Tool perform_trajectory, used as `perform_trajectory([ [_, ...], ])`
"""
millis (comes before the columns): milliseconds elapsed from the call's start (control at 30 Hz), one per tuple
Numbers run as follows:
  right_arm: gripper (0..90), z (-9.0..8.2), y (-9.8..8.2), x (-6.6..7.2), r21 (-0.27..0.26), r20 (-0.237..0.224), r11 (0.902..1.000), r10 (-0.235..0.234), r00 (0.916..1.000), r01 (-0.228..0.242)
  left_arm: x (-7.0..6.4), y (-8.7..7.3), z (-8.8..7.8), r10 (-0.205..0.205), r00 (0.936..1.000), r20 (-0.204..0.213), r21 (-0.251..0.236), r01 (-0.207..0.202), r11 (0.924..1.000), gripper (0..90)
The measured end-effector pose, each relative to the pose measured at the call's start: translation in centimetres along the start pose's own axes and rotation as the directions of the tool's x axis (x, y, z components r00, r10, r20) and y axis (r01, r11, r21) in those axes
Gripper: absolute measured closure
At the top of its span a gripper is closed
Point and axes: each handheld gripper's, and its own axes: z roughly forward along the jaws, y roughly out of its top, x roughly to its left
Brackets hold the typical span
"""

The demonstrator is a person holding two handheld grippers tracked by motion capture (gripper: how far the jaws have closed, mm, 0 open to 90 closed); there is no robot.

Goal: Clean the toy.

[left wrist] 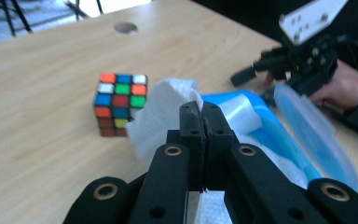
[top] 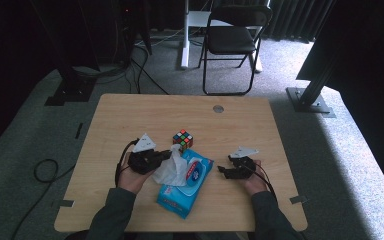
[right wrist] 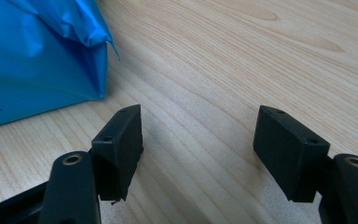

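A blue pack of wet wipes lies on the wooden table with its lid flipped open. A white wipe sticks up out of its opening. My left gripper is shut on this wipe, pinching it just above the pack. A small colourful puzzle cube stands behind the pack, also at the left in the left gripper view. My right gripper rests to the right of the pack, jaws open with bare table between them; the pack's blue corner lies to its left.
A round cable hole sits near the table's far edge. A black folding chair stands on the carpet beyond the table, beside dark stands and cables on the floor at the left.
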Motion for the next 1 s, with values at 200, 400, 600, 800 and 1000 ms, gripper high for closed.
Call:
perform_trajectory([
  [200,32.4,0.0,0.0,0.0,0.000,0.000,1.0000,-0.003,1.0000,0.003,-0.1,-1.7,2.7,-0.039,0.9967,0.072,0.092,0.032,0.9953,88.8],
  [400,32.3,0.0,0.0,0.0,0.000,-0.001,1.0000,-0.001,1.0000,0.001,-0.4,-2.3,3.8,-0.055,0.9918,0.116,0.138,0.039,0.9897,84.4],
  [600,32.3,0.0,0.0,0.0,0.000,-0.001,1.0000,-0.001,1.0000,0.001,-0.2,-2.5,3.8,-0.084,0.9837,0.159,0.137,0.063,0.9886,65.9],
  [800,32.3,0.0,0.0,0.0,0.000,-0.001,1.0000,-0.001,1.0000,0.001,-0.4,-2.6,4.1,-0.058,0.9903,0.126,0.163,0.037,0.9860,51.4],
  [1000,32.3,0.0,0.0,0.0,0.000,-0.001,1.0000,-0.001,1.0000,0.001,-0.5,-2.8,4.4,-0.050,0.9916,0.120,0.189,0.027,0.9817,45.7],
])
